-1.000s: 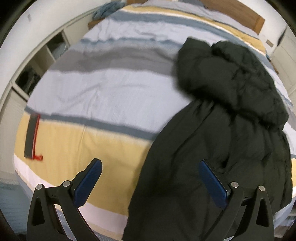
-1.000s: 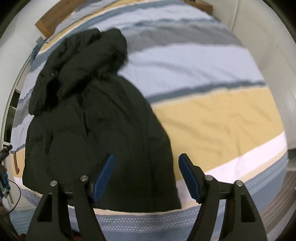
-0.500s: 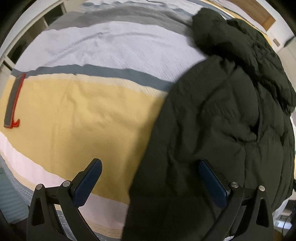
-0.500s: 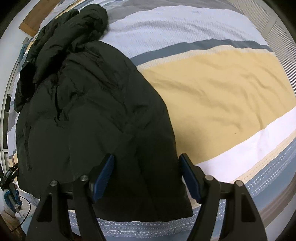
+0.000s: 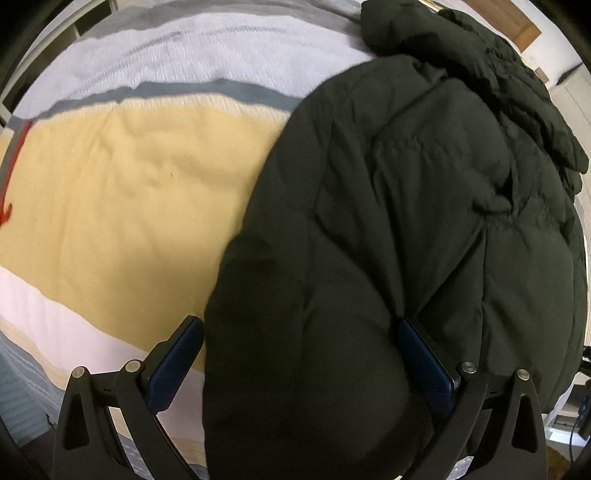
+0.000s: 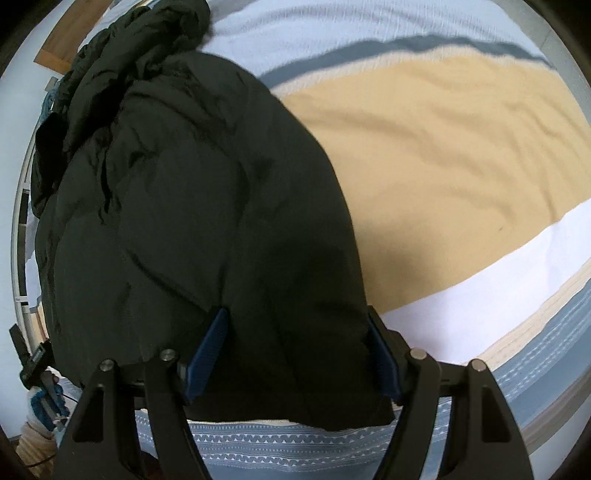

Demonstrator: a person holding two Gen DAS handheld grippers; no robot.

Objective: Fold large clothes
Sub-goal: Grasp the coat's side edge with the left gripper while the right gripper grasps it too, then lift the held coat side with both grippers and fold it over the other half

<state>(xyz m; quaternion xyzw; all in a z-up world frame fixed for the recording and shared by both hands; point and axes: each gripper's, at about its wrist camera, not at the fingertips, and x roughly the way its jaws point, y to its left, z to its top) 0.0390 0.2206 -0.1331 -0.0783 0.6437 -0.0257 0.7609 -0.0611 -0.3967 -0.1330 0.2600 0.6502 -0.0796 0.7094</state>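
Striped bedspread (image 5: pixel 122 192) in yellow, white, grey-blue, wooden headboard (image 5: pixel 524 31), white wall (image 6: pixel 16 122), possibly shelving at left

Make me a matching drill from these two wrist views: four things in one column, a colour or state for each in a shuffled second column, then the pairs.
Things:
1. puffer jacket
2. left gripper
3. hook-shaped tool at the left edge of the left wrist view
4. broad stripe of the bedspread beside the jacket

Colours or states:
A. yellow
B. red and grey
C. dark, spread flat on the bed
D. jaws open, straddling a jacket corner

Pairs: 1-C, 2-D, 3-B, 4-A
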